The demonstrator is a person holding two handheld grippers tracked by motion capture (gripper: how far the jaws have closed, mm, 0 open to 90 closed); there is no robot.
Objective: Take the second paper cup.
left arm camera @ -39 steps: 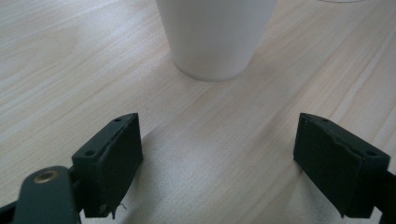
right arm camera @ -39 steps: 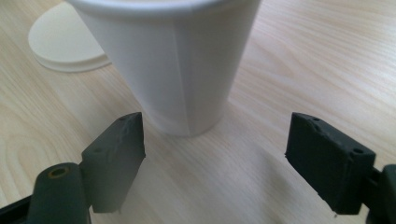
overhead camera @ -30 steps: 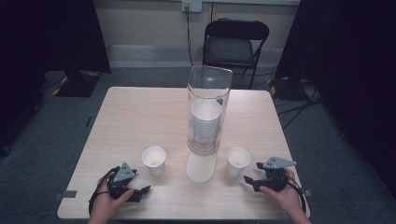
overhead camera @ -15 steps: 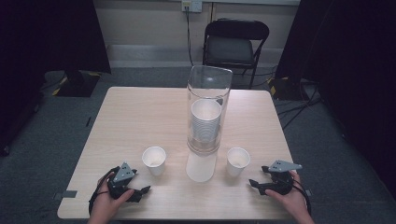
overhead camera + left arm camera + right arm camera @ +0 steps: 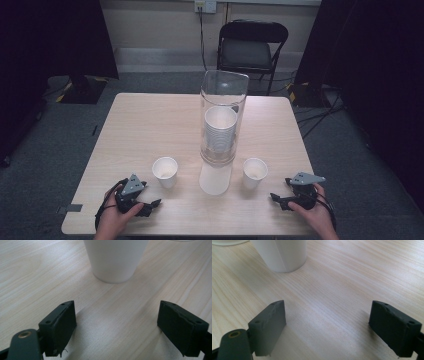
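Two paper cups stand loose on a pale wooden bench [image 5: 150,125], which is the largest thing in the high view and sits on a grey carpeted floor [image 5: 45,150]. Beyond its far edge stands a black folding chair [image 5: 251,45] against a pale wall with a power socket [image 5: 205,6].

At the middle of the bench rises a tall clear tube [image 5: 224,117], upright, holding a stack of white cups [image 5: 220,131] inside it. Just in front of the tube's foot, on the near side, a white cup lying on its side [image 5: 215,179] points toward the person.

The left paper cup [image 5: 165,171] stands upright to the near left of the tube, apart from it. The right paper cup [image 5: 255,172] stands upright to the near right, also apart.

Near the left near corner, a hand holds the left gripper [image 5: 145,205] low over the bench, aimed toward the left cup. In the left gripper view its fingers [image 5: 58,327] are spread wide with bare wood between them, and the cup [image 5: 115,258] stands just ahead, untouched.

Near the right near corner, the other hand holds the right gripper [image 5: 279,199]. In the right gripper view its fingers [image 5: 268,326] are likewise wide apart over bare wood, with the right cup [image 5: 280,253] ahead and to the left.
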